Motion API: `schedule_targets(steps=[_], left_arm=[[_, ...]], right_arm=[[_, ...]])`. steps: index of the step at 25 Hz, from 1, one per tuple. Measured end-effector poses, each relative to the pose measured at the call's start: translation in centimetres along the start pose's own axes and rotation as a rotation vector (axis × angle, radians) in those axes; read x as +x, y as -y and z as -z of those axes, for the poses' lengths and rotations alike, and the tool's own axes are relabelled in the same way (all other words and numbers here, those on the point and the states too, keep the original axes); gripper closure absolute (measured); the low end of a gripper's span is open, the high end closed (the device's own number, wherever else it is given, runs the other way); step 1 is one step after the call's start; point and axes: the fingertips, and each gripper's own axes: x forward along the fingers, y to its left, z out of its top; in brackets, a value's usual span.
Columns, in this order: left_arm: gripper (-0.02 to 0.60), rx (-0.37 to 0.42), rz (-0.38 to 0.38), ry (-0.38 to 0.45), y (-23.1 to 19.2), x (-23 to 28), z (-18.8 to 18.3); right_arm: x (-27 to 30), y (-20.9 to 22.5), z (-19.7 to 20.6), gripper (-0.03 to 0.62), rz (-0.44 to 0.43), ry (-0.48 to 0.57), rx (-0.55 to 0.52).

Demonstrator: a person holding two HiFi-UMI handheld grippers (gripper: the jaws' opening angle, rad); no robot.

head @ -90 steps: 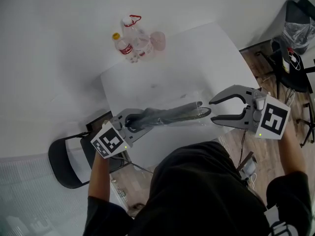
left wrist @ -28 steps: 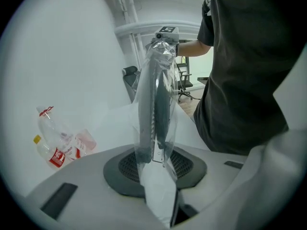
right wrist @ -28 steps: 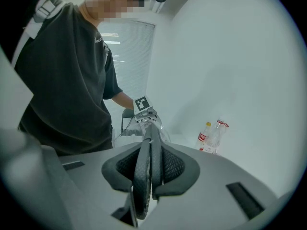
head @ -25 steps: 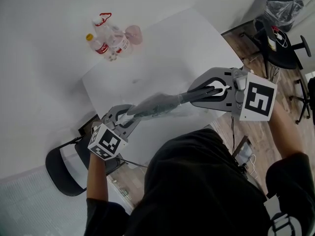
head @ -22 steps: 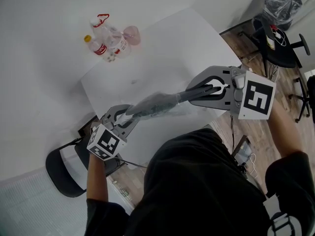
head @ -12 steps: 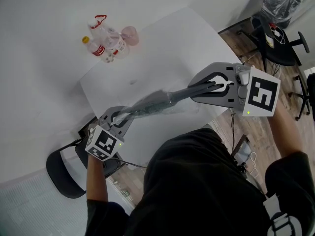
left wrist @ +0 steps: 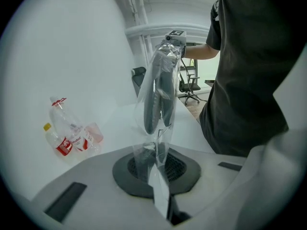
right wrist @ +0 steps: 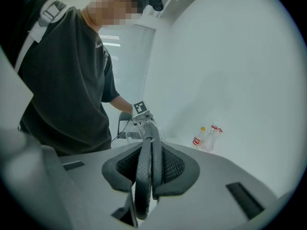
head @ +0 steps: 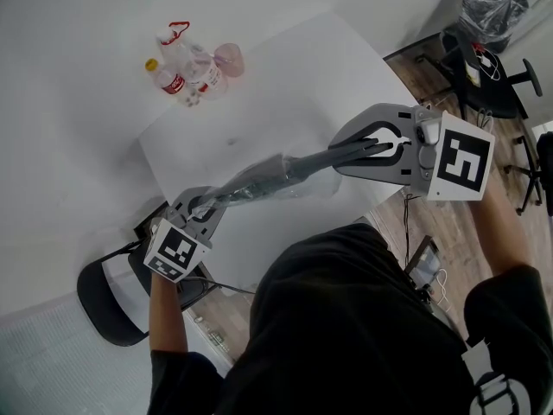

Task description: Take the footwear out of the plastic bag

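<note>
A pair of dark grey, flat-soled footwear [head: 304, 163] hangs stretched across the middle of the frame above a white table [head: 294, 67], soles pressed together. Most of the pair sits inside a clear plastic bag [head: 259, 180]. The left gripper [head: 203, 206], lower left, has just clamped its jaws on the bag's empty end. The right gripper [head: 339, 156], at right, grasps the footwear's bare end. Plastic bottles [head: 186, 67] stand at upper left.
</note>
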Motion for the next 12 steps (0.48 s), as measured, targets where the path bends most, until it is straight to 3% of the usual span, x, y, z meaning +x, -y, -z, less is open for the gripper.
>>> schedule_targets(steps=[12], left_arm=[[0.558, -0.018, -0.02, -0.01, -0.05, -0.4, 0.91]], right_arm=[[-0.72, -0.03, -0.01, 0.516, 0.005, 0.002, 0.001]])
